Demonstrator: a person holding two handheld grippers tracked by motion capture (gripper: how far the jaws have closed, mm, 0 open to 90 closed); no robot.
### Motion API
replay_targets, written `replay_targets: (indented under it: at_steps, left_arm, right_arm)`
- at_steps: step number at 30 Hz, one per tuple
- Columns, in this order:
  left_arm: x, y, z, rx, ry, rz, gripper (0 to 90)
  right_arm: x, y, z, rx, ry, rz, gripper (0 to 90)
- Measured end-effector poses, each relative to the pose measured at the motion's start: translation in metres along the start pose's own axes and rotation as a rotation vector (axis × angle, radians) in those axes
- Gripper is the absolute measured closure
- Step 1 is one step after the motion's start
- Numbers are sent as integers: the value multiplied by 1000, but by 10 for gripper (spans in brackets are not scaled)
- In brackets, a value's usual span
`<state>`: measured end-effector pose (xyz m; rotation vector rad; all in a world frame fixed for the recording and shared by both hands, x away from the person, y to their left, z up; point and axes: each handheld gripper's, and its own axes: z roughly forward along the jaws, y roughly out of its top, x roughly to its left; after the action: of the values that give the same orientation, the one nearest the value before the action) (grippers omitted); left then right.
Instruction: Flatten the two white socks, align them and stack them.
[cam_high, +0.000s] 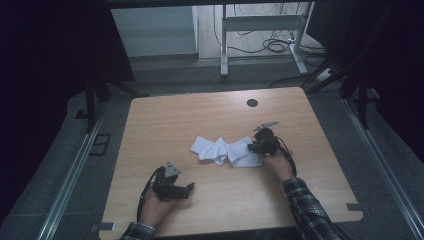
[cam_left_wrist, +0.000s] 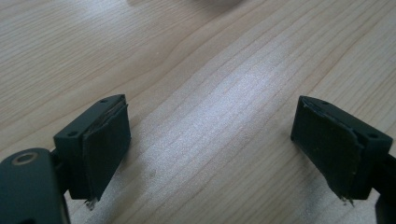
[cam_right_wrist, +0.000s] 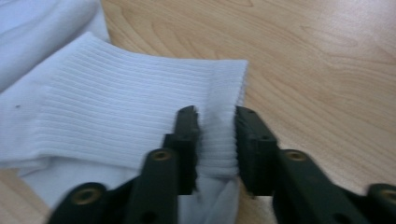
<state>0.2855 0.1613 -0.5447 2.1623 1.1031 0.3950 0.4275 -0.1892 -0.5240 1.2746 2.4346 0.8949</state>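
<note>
Below, a light wooden table (cam_high: 165, 125) stands on grey floor (cam_high: 50, 150) in a dim room. Two white socks (cam_high: 227, 151) lie crumpled at its middle. Up close, the right gripper (cam_right_wrist: 217, 140) pinches one ribbed cuff (cam_right_wrist: 140, 116); the left gripper (cam_left_wrist: 210, 140) gapes wide over bare wood, holding nothing.

A light wooden table (cam_high: 165, 125) with rounded corners carries the things, with a small dark round hole (cam_high: 252, 103) near its far edge, right of centre. A crumpled white sock (cam_high: 227, 151) lies directly on the wood around the middle, slightly towards the right.
</note>
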Motion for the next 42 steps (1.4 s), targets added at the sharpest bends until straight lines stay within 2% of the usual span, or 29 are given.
replay_targets:
  at_steps: [4,8,10,16,28,33,38,40,42]
  left_arm:
    - [0,0,0,0,0,0,119]
    - [0,0,0,1,0,1,119]
    - [0,0,0,2,0,2,119]
    - [1,0,0,0,0,8,119]
    - [1,0,0,0,-1,12,120]
    - [1,0,0,-1,0,10,119]
    - [1,0,0,0,-1,10,119]
    - [1,0,0,0,-1,9,120]
    - [1,0,0,-3,0,9,119]
  right_arm:
    - [3,1,-4,8,-24,-21,781]
    - [4,5,-13,-14,-8,-14,782]
    - [5,12,-27,-45,8,-12,782]
    - [12,28,-55,-99,27,-40,785]
    - [46,69,-100,-185,39,-125,792]
    - [59,88,-132,-251,38,-158,792]
    - [57,97,-171,-336,24,-169,792]
    - [54,96,-176,-342,14,-166,792]
    - [41,87,-179,-329,-11,-144,791]
